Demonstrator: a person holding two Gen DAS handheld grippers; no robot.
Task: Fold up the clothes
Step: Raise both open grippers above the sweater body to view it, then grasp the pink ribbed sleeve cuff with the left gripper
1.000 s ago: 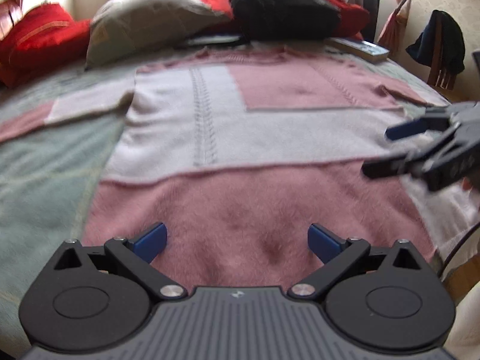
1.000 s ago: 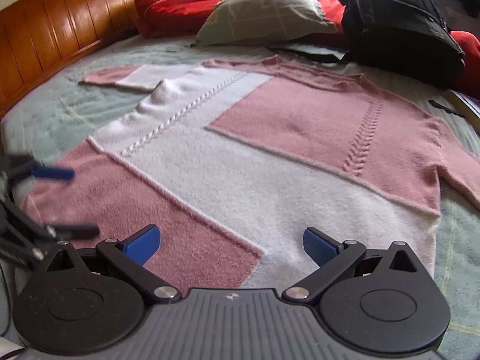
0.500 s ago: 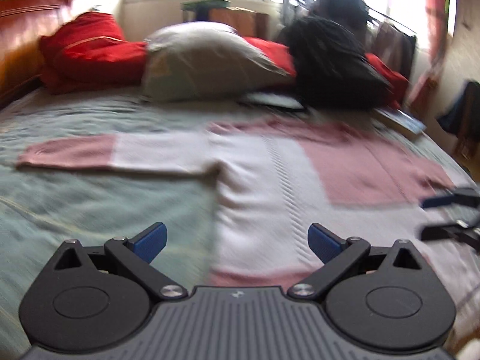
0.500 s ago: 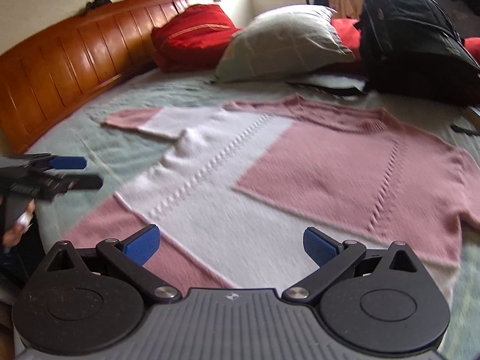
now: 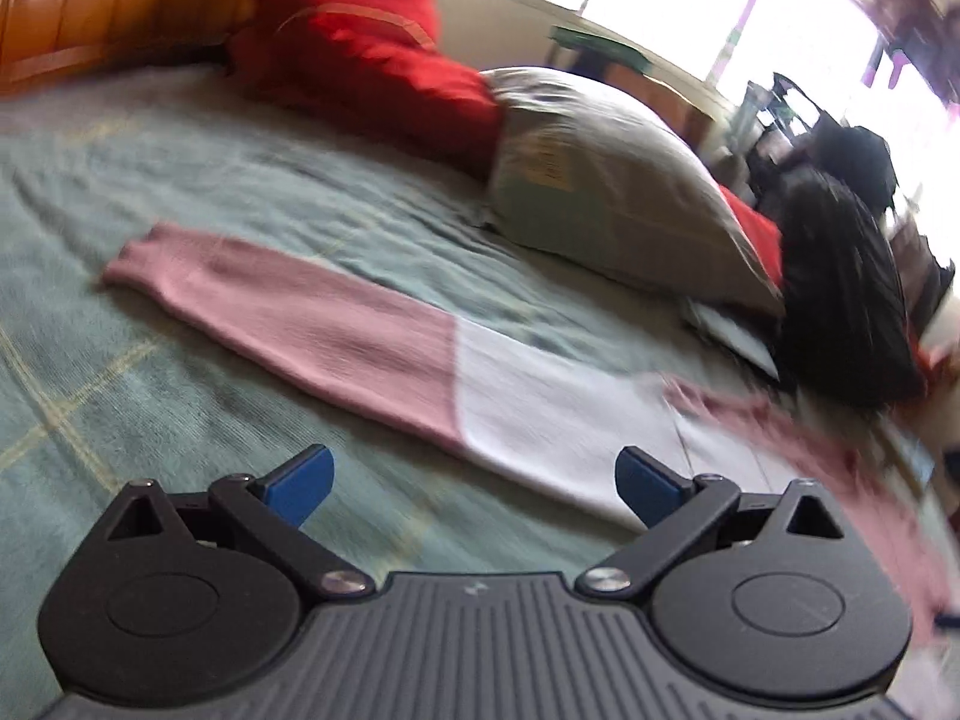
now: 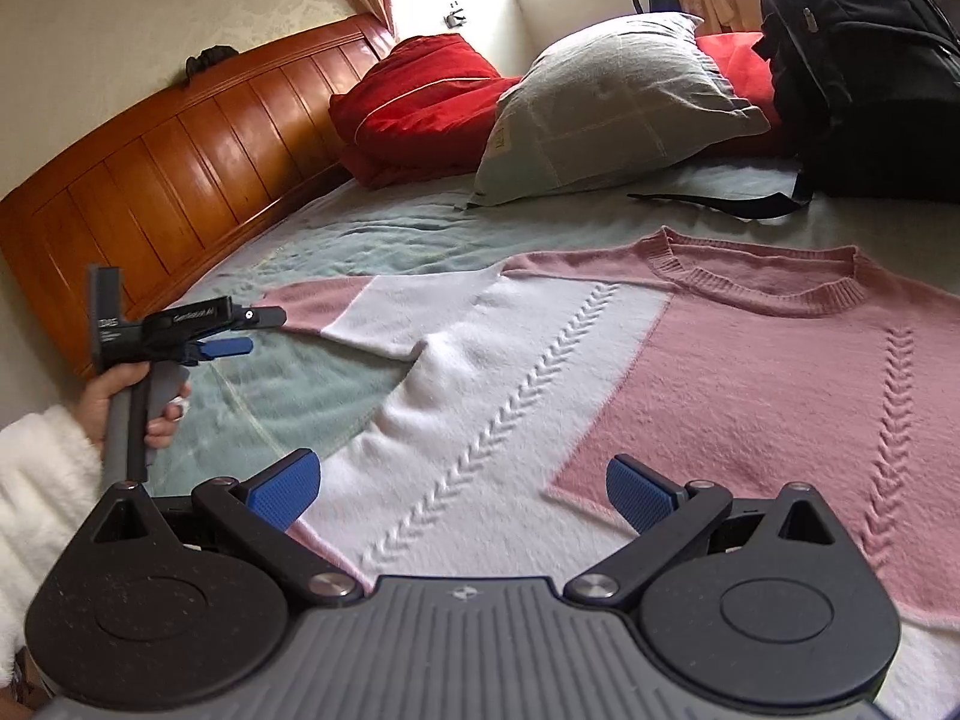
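Note:
A pink and white knit sweater (image 6: pixel 690 372) lies flat, face up, on the green bedspread (image 6: pixel 288 414). Its left sleeve (image 5: pixel 336 324) stretches out to the side, pink at the cuff and white near the shoulder. My left gripper (image 5: pixel 474 483) is open and empty, just short of the sleeve's middle; it also shows in the right wrist view (image 6: pixel 240 333) above the sleeve's cuff end. My right gripper (image 6: pixel 459 492) is open and empty, low over the sweater's white cable-knit panel near the hem.
A wooden headboard (image 6: pixel 168 174) runs along the left. A red pillow (image 6: pixel 420 108) and a grey-green pillow (image 6: pixel 612 102) lie at the head of the bed, with a black backpack (image 6: pixel 864 60) to the right. A window is behind them.
My left gripper has swung left from the sweater's hem to the outstretched sleeve. My right gripper has moved forward over the sweater's body. Both stay open.

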